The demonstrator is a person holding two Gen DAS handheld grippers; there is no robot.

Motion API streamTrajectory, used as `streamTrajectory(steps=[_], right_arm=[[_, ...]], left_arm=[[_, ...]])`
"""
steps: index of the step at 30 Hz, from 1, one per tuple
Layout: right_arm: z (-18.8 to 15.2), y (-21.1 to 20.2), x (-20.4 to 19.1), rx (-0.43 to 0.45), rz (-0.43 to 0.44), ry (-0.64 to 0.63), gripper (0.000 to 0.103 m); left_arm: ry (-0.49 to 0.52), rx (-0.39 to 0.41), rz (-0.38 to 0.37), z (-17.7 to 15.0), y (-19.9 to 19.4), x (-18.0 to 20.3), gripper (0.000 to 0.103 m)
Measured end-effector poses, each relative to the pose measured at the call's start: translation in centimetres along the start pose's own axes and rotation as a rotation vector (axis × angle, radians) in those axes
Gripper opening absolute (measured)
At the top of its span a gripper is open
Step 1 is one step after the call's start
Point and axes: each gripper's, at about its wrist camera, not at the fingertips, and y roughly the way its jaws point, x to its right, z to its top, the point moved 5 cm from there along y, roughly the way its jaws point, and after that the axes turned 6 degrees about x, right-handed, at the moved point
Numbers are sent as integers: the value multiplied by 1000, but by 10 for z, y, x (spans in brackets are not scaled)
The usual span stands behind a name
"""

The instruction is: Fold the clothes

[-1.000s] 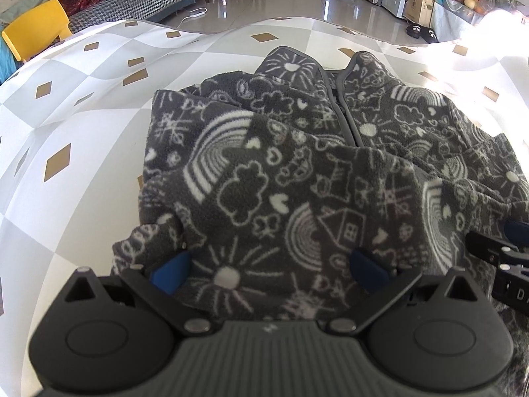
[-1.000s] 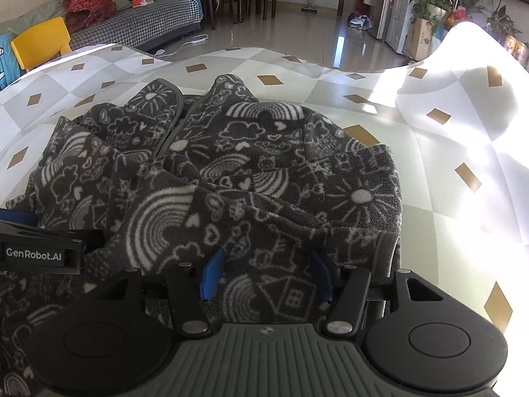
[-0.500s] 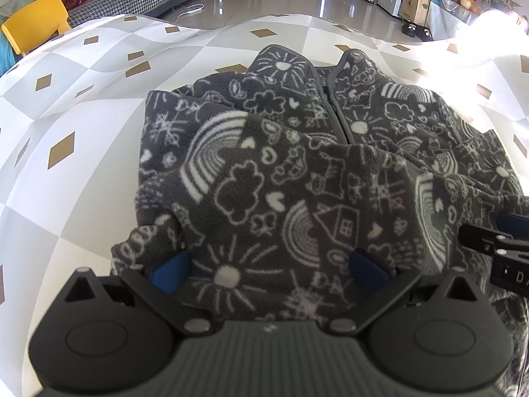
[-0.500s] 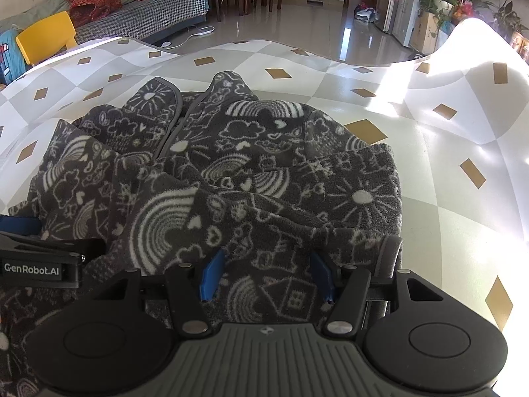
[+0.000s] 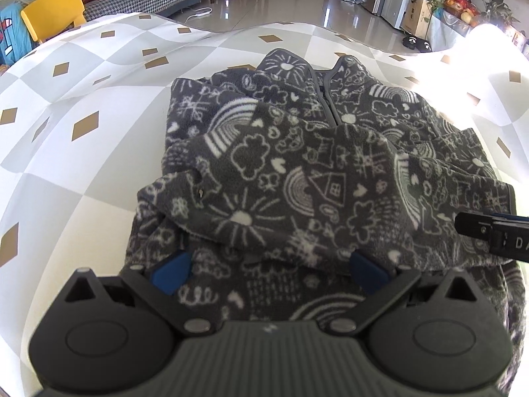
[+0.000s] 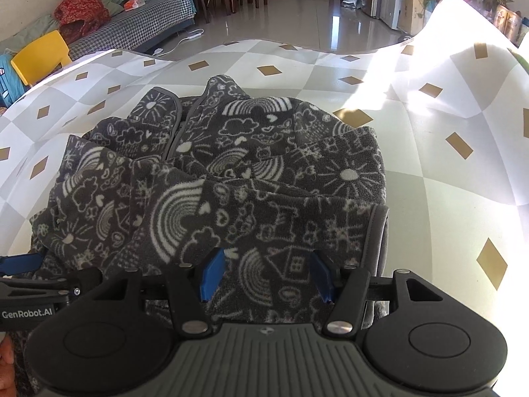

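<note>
1. Fleece, dark grey with white doodle print, makes up the zip jacket point(image 5: 297, 172) lying bunched on the checked grey-and-white bench point(image 5: 82, 99); its collar points to 12 o'clock.
2. Left tongs point(image 5: 267, 266) stand wide apart over the near hem, gripping nothing I can see.
3. Right tongs point(image 6: 264, 276) are parted, cloth lying between the blue pads; whether it is pinched I cannot tell.
4. Risk: thick fleece may slip or drag, skewing the fold.
5. Compared with a second ago, both tongs sit further back and the folded flap has slumped.

Fleece jacket point(image 5: 297, 172) lies on the tablecloth point(image 5: 82, 99) — collar at the far side. Both grippers — left gripper point(image 5: 267, 266), right gripper point(image 6: 264, 273) — sit at its near edge, side by side.
</note>
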Motion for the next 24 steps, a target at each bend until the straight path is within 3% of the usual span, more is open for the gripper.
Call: streamTrajectory(steps=[24], right_arm=[[-43,-33,0,-42,-16,85,56]], left_arm=[[37,18,9,-38,-32,-1,103]])
